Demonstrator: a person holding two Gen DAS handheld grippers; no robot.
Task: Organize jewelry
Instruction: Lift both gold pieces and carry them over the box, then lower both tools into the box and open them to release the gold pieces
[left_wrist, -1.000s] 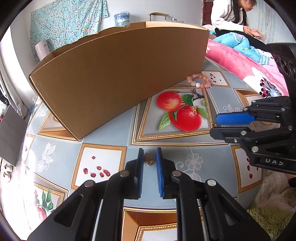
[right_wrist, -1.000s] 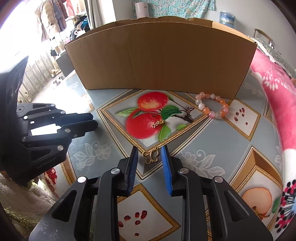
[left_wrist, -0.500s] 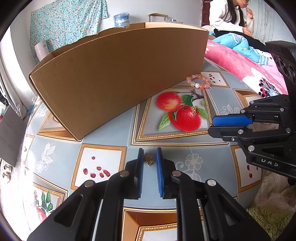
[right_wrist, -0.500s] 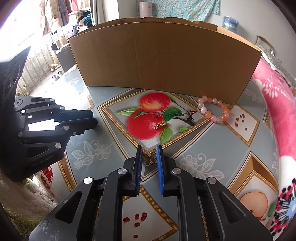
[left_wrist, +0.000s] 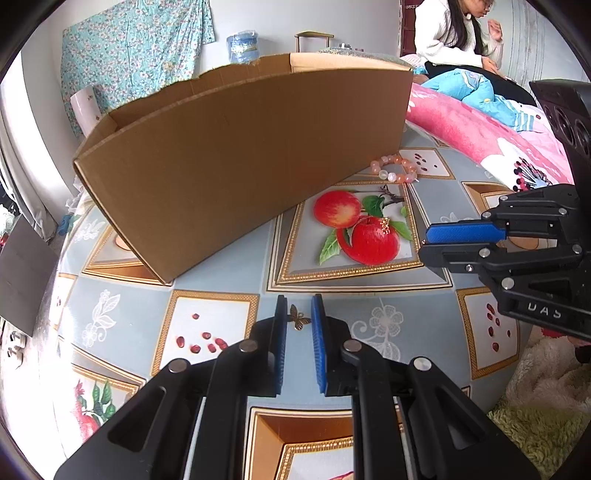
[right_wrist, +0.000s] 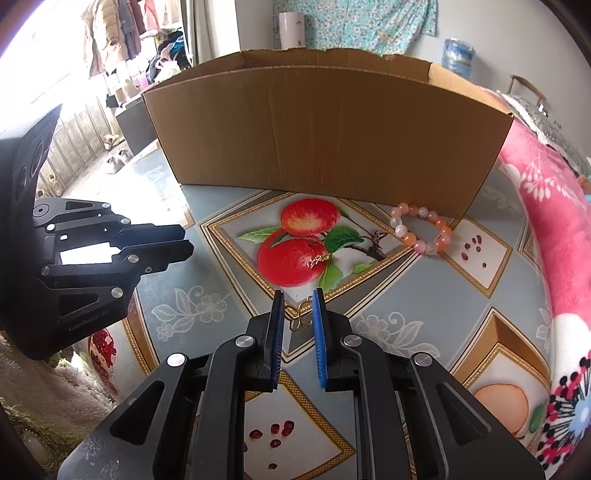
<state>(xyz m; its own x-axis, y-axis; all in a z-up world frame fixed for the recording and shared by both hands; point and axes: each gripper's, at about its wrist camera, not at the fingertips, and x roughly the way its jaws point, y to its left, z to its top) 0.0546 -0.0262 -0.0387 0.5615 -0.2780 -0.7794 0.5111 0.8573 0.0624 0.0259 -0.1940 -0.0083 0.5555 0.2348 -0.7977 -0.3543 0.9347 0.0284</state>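
A small bronze butterfly charm lies on the patterned tablecloth between the fingers of my left gripper, which stands narrowly open around it without touching. My right gripper has its jaws narrowed around a gold looped earring; whether the pads touch it I cannot tell. A small gold piece lies on the printed apple; it also shows in the right wrist view. A pink-orange bead bracelet lies by the open cardboard box.
A pink floral blanket borders the table on the right. A person sits behind it. A fluffy rug lies below the table edge. Each gripper shows in the other's view.
My right gripper's jaws closed in around the gold earring from a wider opening. The left gripper stayed around the butterfly charm.
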